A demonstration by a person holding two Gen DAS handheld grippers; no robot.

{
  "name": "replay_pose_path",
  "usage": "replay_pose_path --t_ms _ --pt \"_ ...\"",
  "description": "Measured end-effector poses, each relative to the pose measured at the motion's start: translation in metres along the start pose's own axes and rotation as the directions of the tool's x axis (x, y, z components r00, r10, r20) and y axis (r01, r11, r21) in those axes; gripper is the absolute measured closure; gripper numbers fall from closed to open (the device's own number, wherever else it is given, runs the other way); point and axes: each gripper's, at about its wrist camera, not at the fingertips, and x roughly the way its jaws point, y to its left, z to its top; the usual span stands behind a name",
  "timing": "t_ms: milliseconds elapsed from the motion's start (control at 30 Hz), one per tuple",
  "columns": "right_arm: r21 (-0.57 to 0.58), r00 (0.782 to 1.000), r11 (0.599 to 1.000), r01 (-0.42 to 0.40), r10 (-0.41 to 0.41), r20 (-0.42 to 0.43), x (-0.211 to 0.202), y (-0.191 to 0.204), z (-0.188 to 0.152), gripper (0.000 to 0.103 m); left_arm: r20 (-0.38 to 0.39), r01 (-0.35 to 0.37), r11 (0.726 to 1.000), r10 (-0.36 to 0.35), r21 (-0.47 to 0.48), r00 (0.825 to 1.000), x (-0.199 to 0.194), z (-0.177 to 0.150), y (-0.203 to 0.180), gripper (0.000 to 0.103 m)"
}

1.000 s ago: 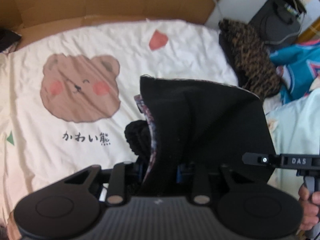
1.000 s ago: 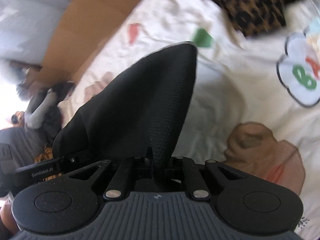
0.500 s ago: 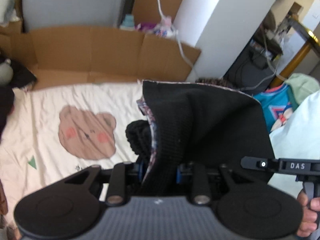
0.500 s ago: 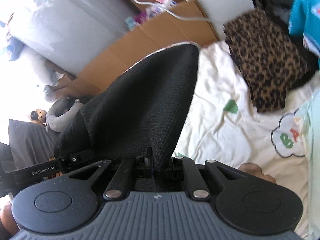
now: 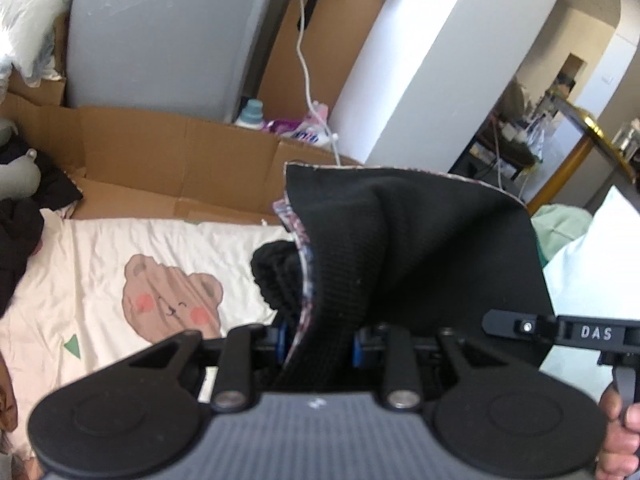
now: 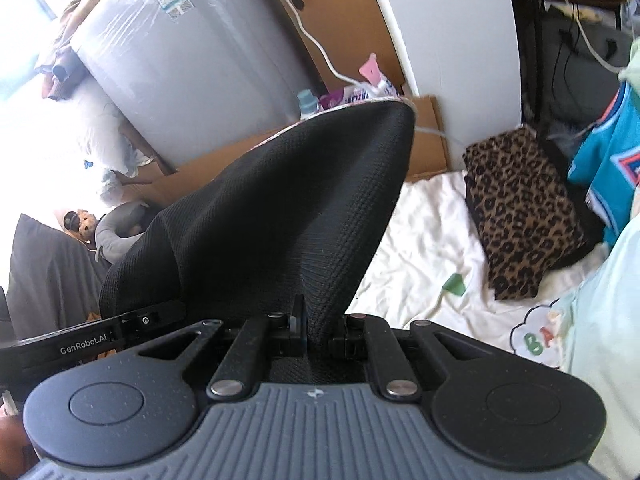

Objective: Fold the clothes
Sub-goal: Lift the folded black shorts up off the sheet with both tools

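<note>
2 grippers of mine, the left gripper and right gripper, each pinch a black garment shut between their fingers, holding it stretched in the air above the bear-print sheet, probably so it hangs flat for folding.

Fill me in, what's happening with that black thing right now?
A person holds a black knit garment up off the bed sheet, one edge clamped in the left gripper and another in the right gripper. It hangs bunched between them, not yet folded. A leopard-print piece lies on the bed.
</note>
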Motion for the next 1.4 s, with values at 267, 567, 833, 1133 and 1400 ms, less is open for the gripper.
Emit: replay_pose_path --t_ms 267,567,833,1133,1400 --pt "-0.054 0.997 0.997 0.063 -0.060 0.053 -0.027 0.032 0.005 0.096 0.077 0.028 0.999 -0.030 0.019 0.997 -0.026 0.006 -0.001 0.073" --pt "-0.130 0.994 0.991 0.021 -0.007 0.105 -0.026 0.042 0.004 0.096 0.102 0.012 1.000 -0.010 -0.018 0.995 -0.035 0.006 0.005 0.073" --pt "-0.228 0.988 0.973 -0.028 0.061 0.141 -0.039 0.038 0.018 0.096 0.151 -0.010 1.000 0.010 0.005 0.988 -0.047 0.018 -0.015 0.073" --pt "-0.208 0.980 0.977 -0.035 0.074 0.183 -0.052 0.000 0.047 0.096 0.173 -0.043 0.998 0.035 0.042 0.984 -0.044 0.038 -0.070 0.073" --pt "-0.172 0.974 0.985 0.002 0.037 0.222 -0.073 -0.038 0.077 0.096 0.177 -0.016 1.000 0.015 0.009 0.984 -0.017 0.051 -0.114 0.073"
